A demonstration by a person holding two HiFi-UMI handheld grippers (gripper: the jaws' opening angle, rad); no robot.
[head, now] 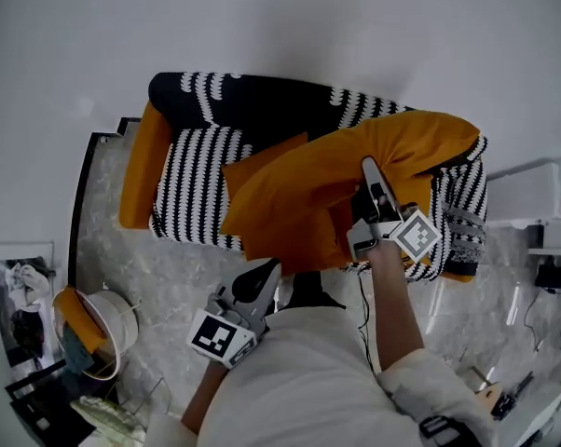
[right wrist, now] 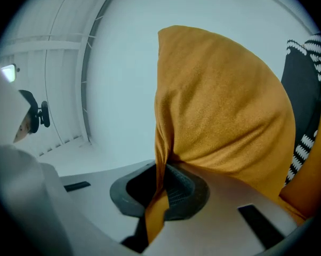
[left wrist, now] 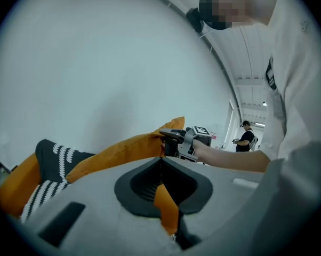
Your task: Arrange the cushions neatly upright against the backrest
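A large orange cushion (head: 327, 189) hangs lifted over the black-and-white striped sofa seat (head: 192, 189), in front of the dark backrest (head: 253, 101). My left gripper (head: 266, 276) is shut on its near lower edge; in the left gripper view orange fabric (left wrist: 165, 199) sits pinched between the jaws. My right gripper (head: 368, 173) is shut on the cushion's upper right part, and the cushion (right wrist: 219, 105) drapes up from the pinched jaws in the right gripper view. A second orange cushion (head: 253, 164) lies on the seat, partly hidden behind the lifted one.
The sofa has an orange armrest (head: 143, 166) at its left and a striped arm (head: 458, 222) at its right. A round white basket (head: 108, 329) stands on the marble floor at the lower left. A white cabinet (head: 532, 198) is at the right. A person (left wrist: 248, 135) stands far off.
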